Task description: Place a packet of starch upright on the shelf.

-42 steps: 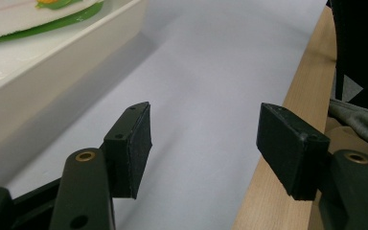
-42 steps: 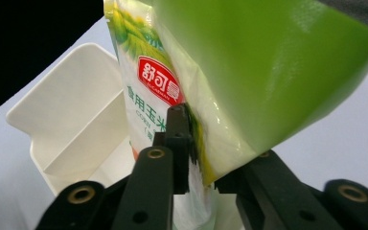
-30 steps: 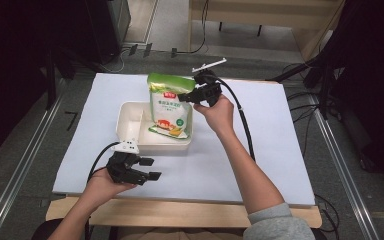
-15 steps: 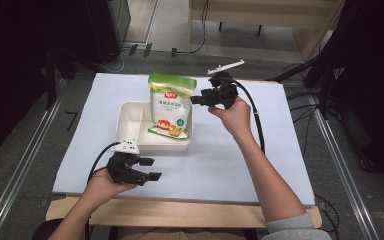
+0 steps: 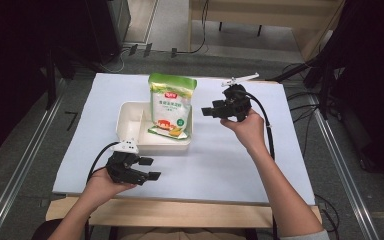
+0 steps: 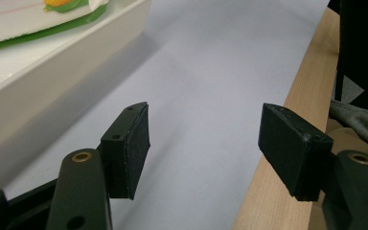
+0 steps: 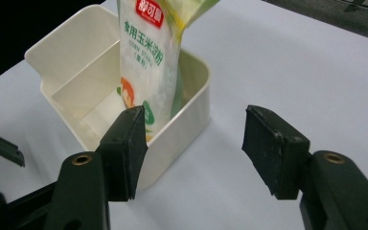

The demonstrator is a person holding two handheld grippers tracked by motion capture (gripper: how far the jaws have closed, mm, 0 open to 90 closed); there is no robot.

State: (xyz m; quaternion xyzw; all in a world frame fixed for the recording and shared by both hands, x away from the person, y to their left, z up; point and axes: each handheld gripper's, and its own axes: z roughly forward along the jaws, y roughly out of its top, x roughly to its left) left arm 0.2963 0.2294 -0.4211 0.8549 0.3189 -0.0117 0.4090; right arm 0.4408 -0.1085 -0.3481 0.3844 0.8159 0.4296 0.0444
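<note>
Green-and-white printed food pouch [image 5: 170, 105] stands upright in cream rectangular plastic bin [image 5: 130, 120] on white tabletop [image 5: 230, 160], leaning on bin's right wall. Right gripper [image 5: 209, 111] just right of pouch, apart, raised, aimed left; jaws spread, empty. Left gripper [image 5: 150, 169] low near wooden table edge [image 5: 180, 212], below bin; jaws spread, empty.
</note>
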